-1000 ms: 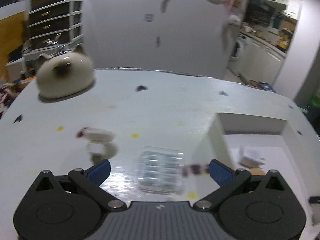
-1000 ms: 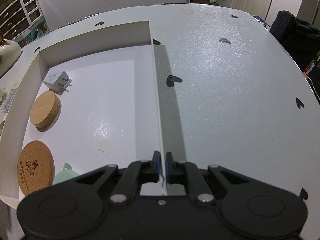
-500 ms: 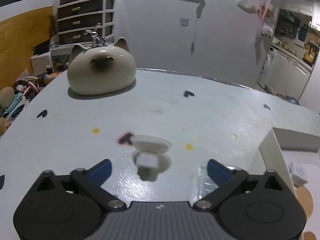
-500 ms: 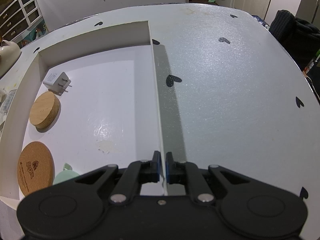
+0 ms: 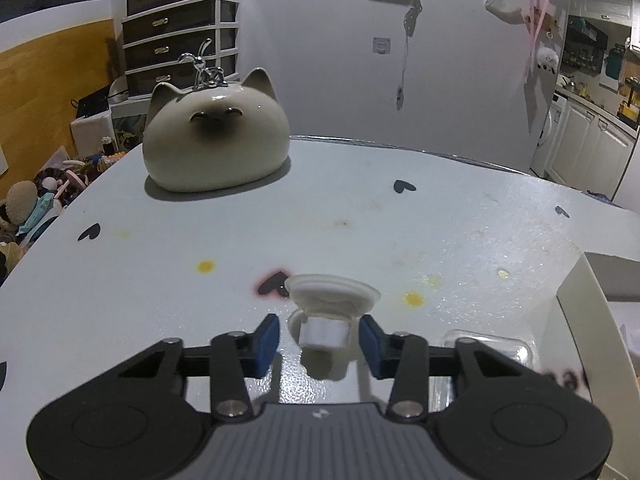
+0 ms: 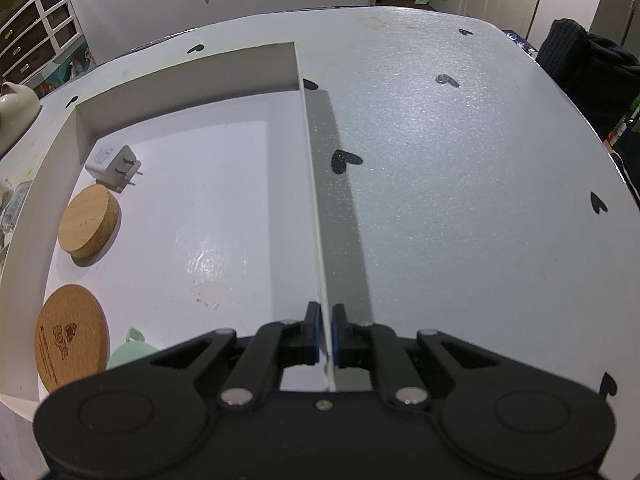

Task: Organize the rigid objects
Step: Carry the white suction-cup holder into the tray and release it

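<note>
A small white suction-cup piece (image 5: 326,312) lies on the white table, its stub pointing at me. My left gripper (image 5: 319,340) is open, its blue pads either side of the stub, not touching. A clear plastic case (image 5: 486,350) lies just right of it. My right gripper (image 6: 326,334) is shut on the right wall (image 6: 316,208) of a white tray. In the tray lie a white plug adapter (image 6: 114,166), a wooden disc (image 6: 88,220), a cork coaster (image 6: 72,336) and a pale green object (image 6: 132,350), partly hidden.
A cream cat-shaped ceramic (image 5: 216,144) stands at the table's far left. The tray's corner (image 5: 580,300) rises at the right of the left wrist view. A dark chair back (image 6: 580,56) stands beyond the table's right edge.
My left gripper has swung left from the clear case to the suction-cup piece and its jaws have narrowed around it. The right gripper has not moved.
</note>
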Available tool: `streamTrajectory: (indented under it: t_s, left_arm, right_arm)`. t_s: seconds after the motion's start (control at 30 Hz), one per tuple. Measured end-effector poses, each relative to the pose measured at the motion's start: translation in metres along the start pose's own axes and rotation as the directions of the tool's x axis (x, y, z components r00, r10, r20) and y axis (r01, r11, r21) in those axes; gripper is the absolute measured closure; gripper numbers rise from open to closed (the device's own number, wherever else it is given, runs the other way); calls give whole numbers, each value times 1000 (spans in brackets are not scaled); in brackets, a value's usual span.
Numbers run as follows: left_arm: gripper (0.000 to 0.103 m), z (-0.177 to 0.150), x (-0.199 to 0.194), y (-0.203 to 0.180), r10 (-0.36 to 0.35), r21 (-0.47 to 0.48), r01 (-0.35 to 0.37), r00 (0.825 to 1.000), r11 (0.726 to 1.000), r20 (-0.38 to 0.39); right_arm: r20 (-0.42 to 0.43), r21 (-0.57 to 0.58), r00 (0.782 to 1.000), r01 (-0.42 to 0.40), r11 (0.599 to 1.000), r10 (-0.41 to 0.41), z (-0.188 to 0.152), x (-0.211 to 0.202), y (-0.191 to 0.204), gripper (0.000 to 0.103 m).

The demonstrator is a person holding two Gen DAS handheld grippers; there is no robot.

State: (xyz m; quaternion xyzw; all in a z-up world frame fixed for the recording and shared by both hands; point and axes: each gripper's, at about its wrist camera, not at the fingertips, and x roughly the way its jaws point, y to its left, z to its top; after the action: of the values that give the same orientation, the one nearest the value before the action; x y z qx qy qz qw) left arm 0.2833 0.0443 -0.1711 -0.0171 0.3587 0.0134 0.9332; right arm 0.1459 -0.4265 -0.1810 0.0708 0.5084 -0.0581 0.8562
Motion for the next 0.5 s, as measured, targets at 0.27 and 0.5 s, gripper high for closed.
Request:
streamTrajectory:
  t_s: [0.27, 0.5]
  left_arm:
    - [78, -2, -2, 1, -5, -3, 5, 1000, 1000, 3]
    - [78, -4, -12, 2, -15, -18, 15, 1000, 1000, 14]
  right_arm:
    - [0, -1, 1000, 0, 1000, 0, 0, 0, 0, 95]
    - [1, -2, 1000, 0, 1000, 0, 0, 0, 0, 95]
